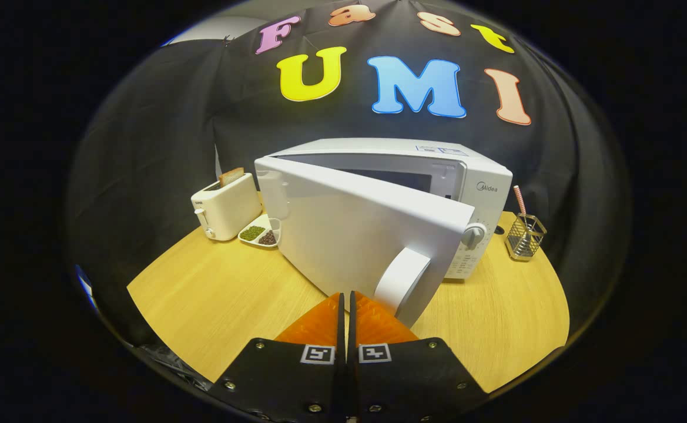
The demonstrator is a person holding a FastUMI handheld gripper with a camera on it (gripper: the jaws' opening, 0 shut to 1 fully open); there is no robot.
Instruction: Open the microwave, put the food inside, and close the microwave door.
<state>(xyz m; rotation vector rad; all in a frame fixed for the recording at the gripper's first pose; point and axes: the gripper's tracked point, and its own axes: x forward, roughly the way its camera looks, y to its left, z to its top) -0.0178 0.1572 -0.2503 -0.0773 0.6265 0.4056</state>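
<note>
From where I stand the gripper [346, 302] is clenched, its two fingers pressed together with nothing between them, hanging low over the front of the desk [214, 294]; the microwave [437, 176] sits just ahead, and its door [355, 235] stands partly swung out, hinged on the far-left side toward eleven o'clock, its free edge coming round to one o'clock of the fingertips; the door's curved handle [401, 279] lies just beyond the fingers at about one o'clock, its long axis running up and down the door's edge, near but not clearly touching; that is the relation the next move turns on, I judge, since the door must swing wider before anything goes in; the cavity shows as a dark slit above the door's top edge; the food I take to be in the divided dish [261, 232] at ten o'clock, well apart from the gripper, holding two heaps, one green, one brown; beside it one toaster [225, 205] with one slice standing in it; at two o'clock one wire cup [525, 235] with one striped straw; one microwave, one door, one handle, one dial [474, 234].
</note>
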